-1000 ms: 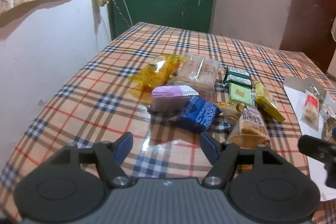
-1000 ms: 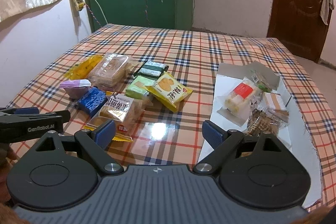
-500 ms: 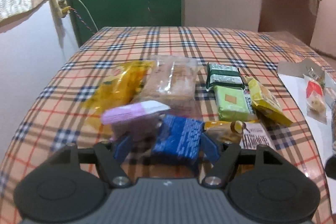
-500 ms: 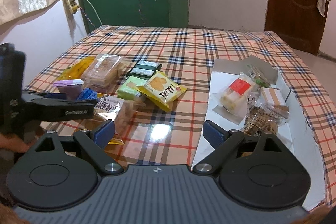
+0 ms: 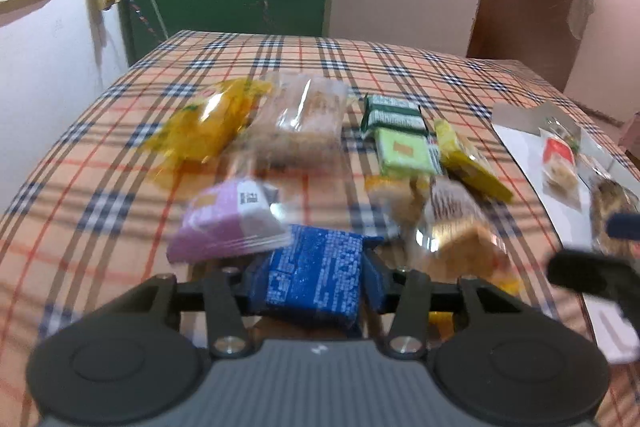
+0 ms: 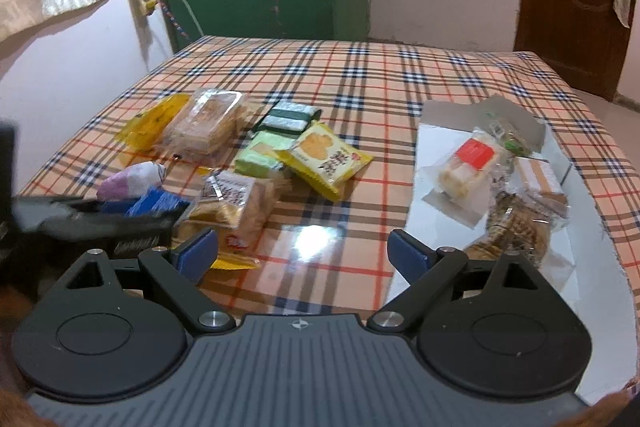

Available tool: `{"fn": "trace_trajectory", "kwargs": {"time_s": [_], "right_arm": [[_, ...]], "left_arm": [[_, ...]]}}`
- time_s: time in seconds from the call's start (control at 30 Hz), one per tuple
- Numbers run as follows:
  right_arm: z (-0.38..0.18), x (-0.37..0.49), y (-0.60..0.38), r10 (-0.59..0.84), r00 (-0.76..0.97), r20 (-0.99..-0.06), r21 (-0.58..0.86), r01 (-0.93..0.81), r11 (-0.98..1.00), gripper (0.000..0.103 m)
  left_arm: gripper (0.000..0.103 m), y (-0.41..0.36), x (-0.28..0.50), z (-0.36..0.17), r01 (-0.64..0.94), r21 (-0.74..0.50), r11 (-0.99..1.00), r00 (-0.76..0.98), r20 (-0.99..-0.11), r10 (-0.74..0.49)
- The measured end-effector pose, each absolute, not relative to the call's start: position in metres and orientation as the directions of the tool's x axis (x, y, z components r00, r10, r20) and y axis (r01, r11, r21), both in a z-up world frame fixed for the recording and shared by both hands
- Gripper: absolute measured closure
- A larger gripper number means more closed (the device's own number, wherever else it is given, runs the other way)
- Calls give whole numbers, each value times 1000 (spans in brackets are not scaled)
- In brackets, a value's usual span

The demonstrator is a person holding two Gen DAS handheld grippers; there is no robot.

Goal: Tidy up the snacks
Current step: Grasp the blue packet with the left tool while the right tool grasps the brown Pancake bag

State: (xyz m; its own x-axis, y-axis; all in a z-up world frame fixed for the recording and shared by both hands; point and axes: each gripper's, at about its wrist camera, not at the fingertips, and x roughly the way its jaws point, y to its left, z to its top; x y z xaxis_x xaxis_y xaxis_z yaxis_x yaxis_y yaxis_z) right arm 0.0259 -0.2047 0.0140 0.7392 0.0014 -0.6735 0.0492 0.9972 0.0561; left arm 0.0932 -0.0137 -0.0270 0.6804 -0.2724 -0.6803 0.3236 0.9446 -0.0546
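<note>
Left gripper: clenched on the blue foil snack packet, beside the purple wrapped snack.
Right gripper: released, empty, above the plaid tablecloth.
White cardboard tray: right of the pile, holding sorted snacks.
Advice: lift straight, clear neighbours, then cross to tray.

Left claw: fingers closed in on the blue snack packet, pads pressed against its two sides, packet sitting between them low over the worktop. View blurred.

Right claw: fingers spread wide, nothing between them, held level above the worktop. Left claw lies at its 9 o'clock, close by.
</note>
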Motion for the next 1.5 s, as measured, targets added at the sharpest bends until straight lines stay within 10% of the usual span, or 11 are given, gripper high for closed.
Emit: {"fn": "trace_trajectory", "kwargs": {"time_s": [0.73,0.8,0.9,1.5], "right_arm": [[-36,113,-158,5,641,-767,42,43,998,0],[-36,110,-152,-12,652,-758,2,21,1000,36],[-34,103,-154,-13,659,-752,3,23,1000,48],[9,23,-179,1,719,-695,1,-1,1000,49]], "left_arm": [[58,29,73,-35,178,-32,984,768,-620,-159],[58,28,73,-35,175,-31,984,772,-617,-157],[58,29,72,-35,171,-40,984,772,-615,-159],[60,23,39,-4,142,-69,988,790,-593,-155]]}}
